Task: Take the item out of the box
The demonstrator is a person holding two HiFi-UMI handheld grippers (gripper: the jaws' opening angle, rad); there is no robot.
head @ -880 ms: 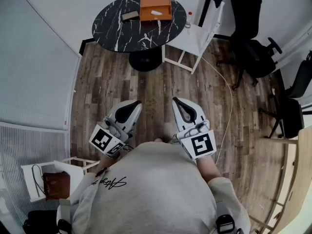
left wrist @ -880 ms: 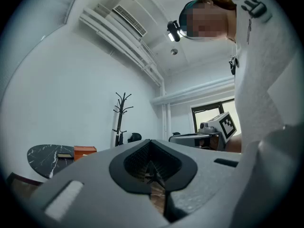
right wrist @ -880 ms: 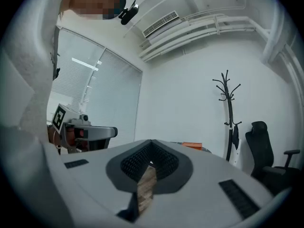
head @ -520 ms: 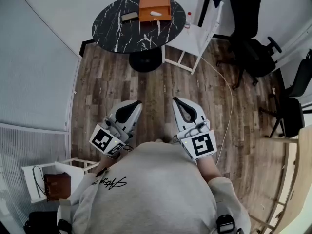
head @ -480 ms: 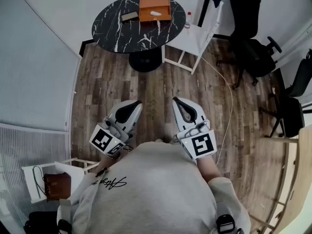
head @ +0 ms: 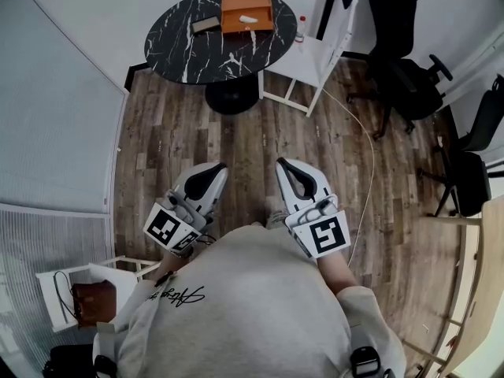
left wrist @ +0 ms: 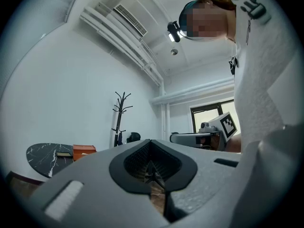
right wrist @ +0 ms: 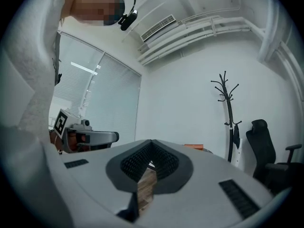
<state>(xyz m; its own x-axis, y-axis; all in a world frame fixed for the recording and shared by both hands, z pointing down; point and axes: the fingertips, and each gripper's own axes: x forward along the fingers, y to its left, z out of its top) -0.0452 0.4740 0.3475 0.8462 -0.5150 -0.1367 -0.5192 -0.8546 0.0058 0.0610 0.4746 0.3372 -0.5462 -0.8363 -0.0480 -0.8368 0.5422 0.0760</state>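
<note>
- Your left gripper (head: 214,170) and right gripper (head: 285,168) both have their jaws pressed together on nothing. You hold them close to your chest, above the wood-plank floor (head: 236,132).
- The small white item (head: 248,20) lies inside the open orange box (head: 247,6) on the round black marble table (head: 189,50), well apart from both grippers.
- If you arrive with the jaws together, you would likely shove the box or the item instead of gripping it.
- The white chair (head: 315,53) just beside the table and the thin pale cable (head: 370,164) on the floor could snag your approach.
- Since the earlier head views, the table and box have drifted slightly up and left. The grippers sit as before.
</note>
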